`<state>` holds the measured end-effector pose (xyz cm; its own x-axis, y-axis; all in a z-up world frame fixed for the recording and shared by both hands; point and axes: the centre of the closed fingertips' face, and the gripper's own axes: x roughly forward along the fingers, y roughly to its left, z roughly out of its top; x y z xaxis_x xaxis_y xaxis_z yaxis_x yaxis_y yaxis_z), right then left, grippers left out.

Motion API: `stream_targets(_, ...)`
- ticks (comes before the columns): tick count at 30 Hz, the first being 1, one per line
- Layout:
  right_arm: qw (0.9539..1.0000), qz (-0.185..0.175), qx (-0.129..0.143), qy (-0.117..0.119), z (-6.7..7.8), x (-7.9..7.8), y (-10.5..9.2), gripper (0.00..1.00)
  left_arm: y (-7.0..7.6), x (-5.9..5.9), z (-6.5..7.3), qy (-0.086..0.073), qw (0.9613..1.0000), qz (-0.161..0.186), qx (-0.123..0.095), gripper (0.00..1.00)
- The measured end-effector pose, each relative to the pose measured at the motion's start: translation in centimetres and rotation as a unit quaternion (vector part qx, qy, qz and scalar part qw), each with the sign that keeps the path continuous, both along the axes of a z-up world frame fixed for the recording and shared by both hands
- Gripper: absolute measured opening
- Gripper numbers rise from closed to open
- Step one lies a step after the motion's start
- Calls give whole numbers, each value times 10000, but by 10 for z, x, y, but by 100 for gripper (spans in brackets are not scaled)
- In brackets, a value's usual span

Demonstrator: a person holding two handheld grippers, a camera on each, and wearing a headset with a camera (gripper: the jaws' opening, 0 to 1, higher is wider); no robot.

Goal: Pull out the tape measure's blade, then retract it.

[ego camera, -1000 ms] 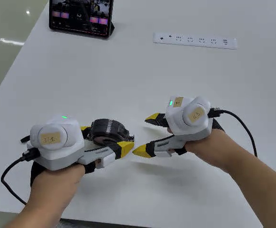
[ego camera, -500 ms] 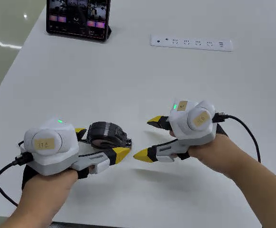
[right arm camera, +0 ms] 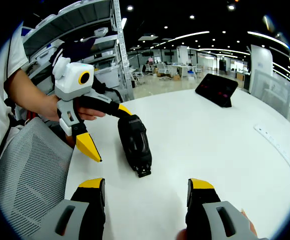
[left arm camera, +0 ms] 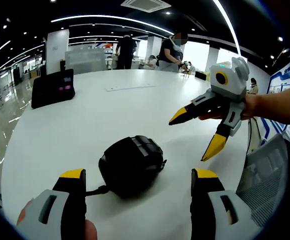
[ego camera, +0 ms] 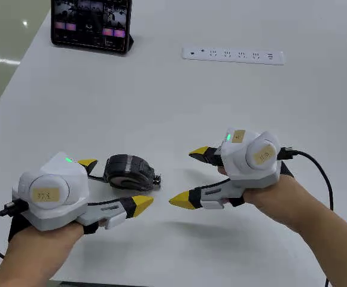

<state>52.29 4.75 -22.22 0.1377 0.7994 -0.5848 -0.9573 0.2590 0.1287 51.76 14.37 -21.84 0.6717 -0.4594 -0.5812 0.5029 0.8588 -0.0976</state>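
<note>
Left hand-held gripper (ego camera: 114,183): a second ago its yellow-tipped jaws sat closer about the case. They then stood spread wide, released and gripping nothing, and the hand had drawn back toward the person.

Black, round-cased tape measure (ego camera: 127,171): it lay on the white desk (ego camera: 161,101) in the gap between the left jaws. In the left gripper view it was clear of the right-hand jaw, and a thin black strap ran from it toward the left-hand one.

Blade: none of it was drawn out. Only the hook end (ego camera: 157,178) stood at the mouth of the case, pointing toward the other hand.

Right hand-held gripper (ego camera: 190,176): it held the same wide-open pose as in the earlier pictures, empty and facing the hook from near by, not touching it.

Camera: the black tablet on its stand (ego camera: 90,24) and the white power strip (ego camera: 233,55) had slid in the head view. That shift was most likely the headset's, not theirs.

Meaning for the task: the let-go with the blade housed suggested either a cycle just finished or a re-grip before pulling. Which one could not be told.

Next need, if pulling: the case clamped on the left, the hook pinched on the right.
</note>
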Motion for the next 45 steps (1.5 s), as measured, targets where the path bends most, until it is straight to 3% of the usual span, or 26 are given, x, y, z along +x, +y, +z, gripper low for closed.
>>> stream_targets(6,9999,-68,-41,-76,1,-3,-9,64,2,-7,-3,39,9996,-220,183,87)
stream_targets(23,9992,-240,-72,-307,12,-9,-34,73,8,-20,6,0,9980,-601,218,97)
stream_targets(36,9988,-410,-88,-255,15,-16,-58,79,19,-30,10,73,9964,-791,302,99)
stream_targets(45,9981,-512,-243,-234,12,-24,-78,83,25,-35,11,69,9950,-923,384,99)
